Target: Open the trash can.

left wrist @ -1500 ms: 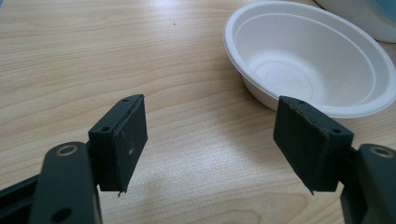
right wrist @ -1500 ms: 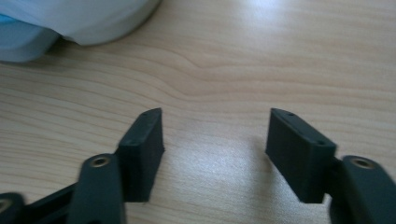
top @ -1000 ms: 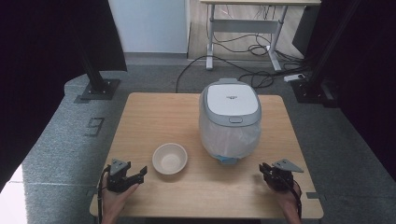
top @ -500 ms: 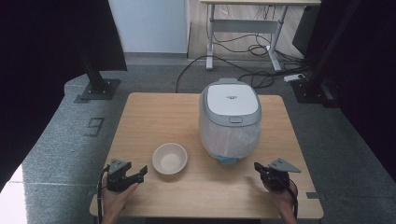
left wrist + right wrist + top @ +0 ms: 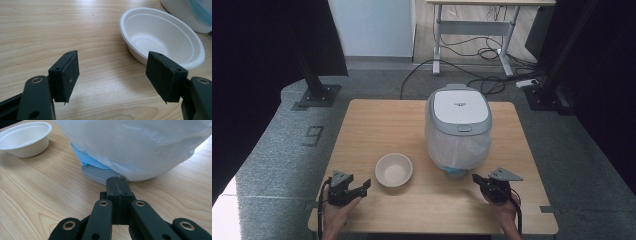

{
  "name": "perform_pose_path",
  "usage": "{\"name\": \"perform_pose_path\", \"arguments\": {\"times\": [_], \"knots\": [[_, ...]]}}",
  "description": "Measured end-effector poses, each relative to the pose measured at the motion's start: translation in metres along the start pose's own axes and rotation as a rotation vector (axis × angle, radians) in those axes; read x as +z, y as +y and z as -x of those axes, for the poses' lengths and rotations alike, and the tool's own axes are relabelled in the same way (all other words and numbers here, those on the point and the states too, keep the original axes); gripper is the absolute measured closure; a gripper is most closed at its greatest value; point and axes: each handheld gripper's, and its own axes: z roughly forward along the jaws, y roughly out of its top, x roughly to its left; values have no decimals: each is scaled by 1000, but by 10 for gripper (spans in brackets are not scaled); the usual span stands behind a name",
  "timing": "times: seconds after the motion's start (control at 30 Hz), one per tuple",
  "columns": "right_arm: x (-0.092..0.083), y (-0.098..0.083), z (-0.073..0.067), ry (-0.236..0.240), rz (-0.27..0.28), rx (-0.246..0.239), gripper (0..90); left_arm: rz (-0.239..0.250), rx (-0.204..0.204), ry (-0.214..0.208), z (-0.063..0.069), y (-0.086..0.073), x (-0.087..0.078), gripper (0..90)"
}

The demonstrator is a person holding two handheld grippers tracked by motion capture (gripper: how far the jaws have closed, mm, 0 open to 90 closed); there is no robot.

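Note:
A white and grey rice cooker (image 5: 459,125), wrapped in clear plastic film, stands right of the table's middle. An empty white bowl (image 5: 394,170) sits to its front left. My left gripper (image 5: 364,186) rests near the front left edge and points at the bowl. In the left gripper view it (image 5: 112,75) is open, with bare wood between the jaws and the bowl (image 5: 160,37) just ahead on the right. My right gripper (image 5: 476,178) lies by the cooker's front. In the right gripper view it (image 5: 117,182) is shut on nothing, close to the cooker's grey foot (image 5: 97,173).
The wooden table (image 5: 377,125) has bare wood on its left half and along the front. Black stands, cables and a desk frame sit on the floor beyond the far edge. Blue material (image 5: 87,157) shows under the cooker's film.
My right gripper has shifted left along the front of the table, closer to the cooker's base. The left gripper, the bowl and the cooker have stayed put.

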Motion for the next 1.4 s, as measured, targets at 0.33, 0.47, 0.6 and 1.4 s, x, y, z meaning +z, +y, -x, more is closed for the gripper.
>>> {"name": "perform_pose_path", "arguments": {"times": [0.33,0.47,0.6,1.4], "knots": [[8,2,-4,39,-12,-4,895,-36,6,1,1,-2,5,272],[9,3,-5,35,-14,-10,896,-43,1,2,-1,-2,5,272],[13,5,-6,30,-13,-11,895,-53,-2,2,-1,-3,6,272],[41,13,-15,40,-19,13,896,-55,-11,0,-5,-3,7,276]]}}
